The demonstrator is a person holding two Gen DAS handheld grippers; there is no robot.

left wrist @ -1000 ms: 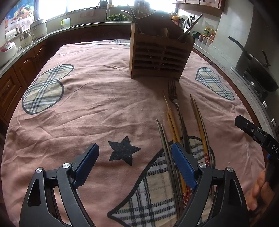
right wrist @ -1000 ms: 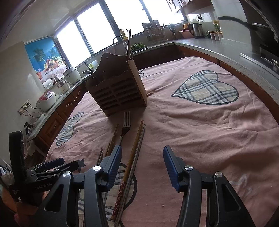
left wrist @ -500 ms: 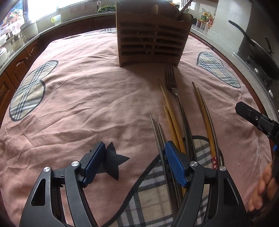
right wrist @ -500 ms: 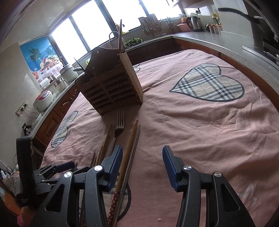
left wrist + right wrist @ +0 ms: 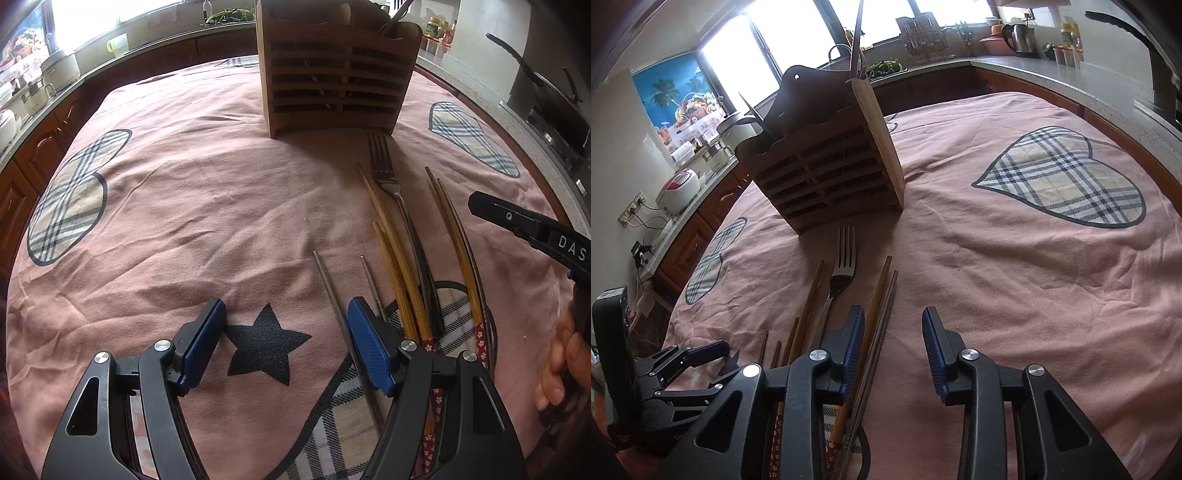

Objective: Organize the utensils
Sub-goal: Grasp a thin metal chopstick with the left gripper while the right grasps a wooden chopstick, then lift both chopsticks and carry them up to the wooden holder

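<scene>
**— What are your tongs doing right now?**

My left gripper (image 5: 286, 341) hangs low over the pink tablecloth (image 5: 207, 206), jaws apart and drawing in, with only the black star patch (image 5: 264, 345) between the pads. Nothing is clenched there. The nearer metal chopstick (image 5: 332, 291) runs just inside the right-hand blue pad (image 5: 369, 350), not pressed by it; its partner (image 5: 371, 280) disappears behind that pad.

My right gripper (image 5: 894, 350) is narrower and closing too. One pair of chopsticks (image 5: 877, 314), a wooden stick beside a grey one, lies along the inner face of its left pad; whether the pad touches them I cannot tell. The other pad stands over bare cloth, so nothing is squeezed yet.

**— And where are the utensils?**

All flat on the cloth in rough parallel lines, tips toward the wooden caddy (image 5: 336, 70). From the left wrist view, going rightward: the metal pair, then bamboo chopsticks (image 5: 391, 247) with red flowered ends, then a dark-handled fork (image 5: 384, 170) whose tines stop just short of the caddy. Furthest over is the pair my right gripper is at, seen here as chopsticks (image 5: 458, 243).

**— Anything already stowed?**

The slatted caddy stands upright near the far edge and holds some handles; which ones is hard to say. Plaid heart patches (image 5: 1067, 177) lie on the cloth either side.
</scene>
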